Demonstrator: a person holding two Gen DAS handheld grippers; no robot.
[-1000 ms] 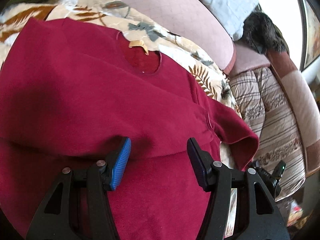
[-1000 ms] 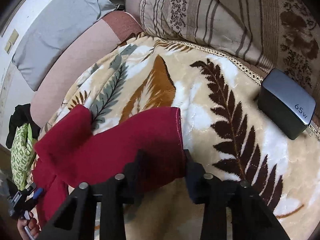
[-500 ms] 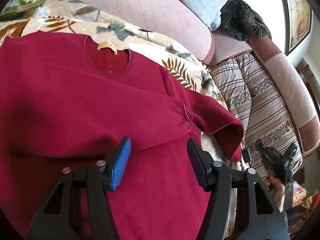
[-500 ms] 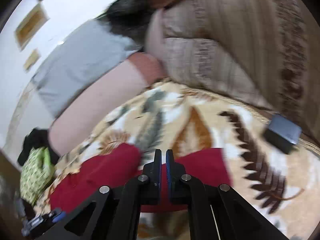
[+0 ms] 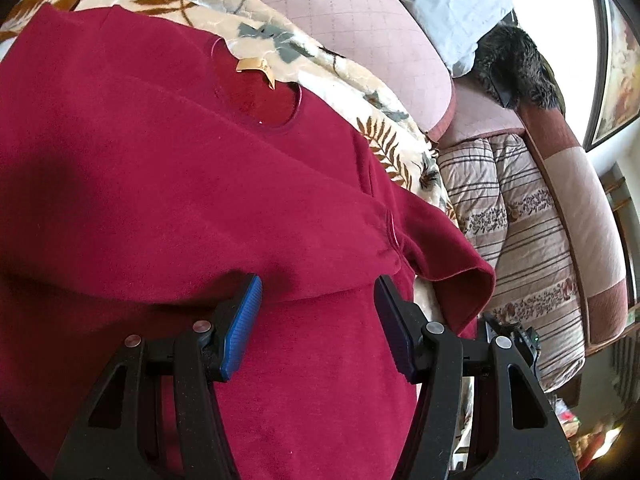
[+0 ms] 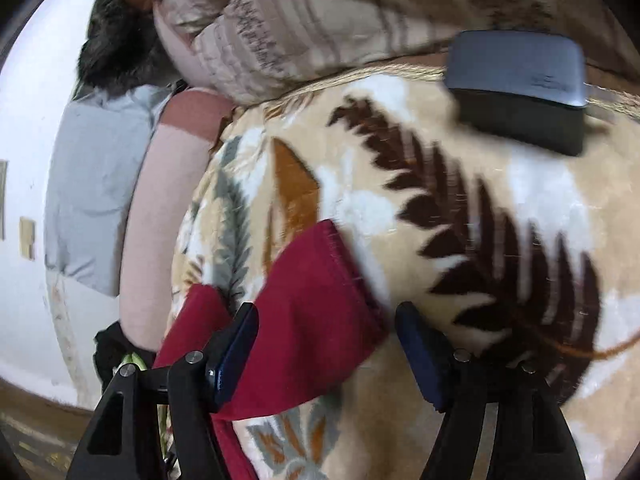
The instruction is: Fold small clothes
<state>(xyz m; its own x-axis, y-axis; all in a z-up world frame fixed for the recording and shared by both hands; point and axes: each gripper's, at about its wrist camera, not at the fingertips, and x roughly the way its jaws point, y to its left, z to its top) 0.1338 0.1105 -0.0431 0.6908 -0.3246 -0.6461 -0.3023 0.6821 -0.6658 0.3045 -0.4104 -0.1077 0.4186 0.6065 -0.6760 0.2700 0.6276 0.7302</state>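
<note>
A dark red sweater (image 5: 168, 184) lies spread on a leaf-patterned blanket (image 5: 332, 68), neck hole and gold label (image 5: 256, 67) at the far side. One sleeve lies folded across the body. My left gripper (image 5: 318, 312) is open, low over the sweater at that fold's edge. The other sleeve (image 5: 452, 268) sticks out to the right. In the right wrist view, my right gripper (image 6: 326, 344) is open with that sleeve's cuff (image 6: 316, 296) between its jaws, not pinched.
A dark grey 65 W charger block (image 6: 520, 84) rests on the blanket (image 6: 500, 216) near its far edge. A striped quilt (image 5: 516, 224) and pink cushions (image 5: 356, 20) lie beyond. A black furry item (image 5: 516, 64) sits at the back.
My right gripper was shut half a second ago and is now open around the sleeve cuff, lower and closer to the blanket. My left gripper stays open over the sweater.
</note>
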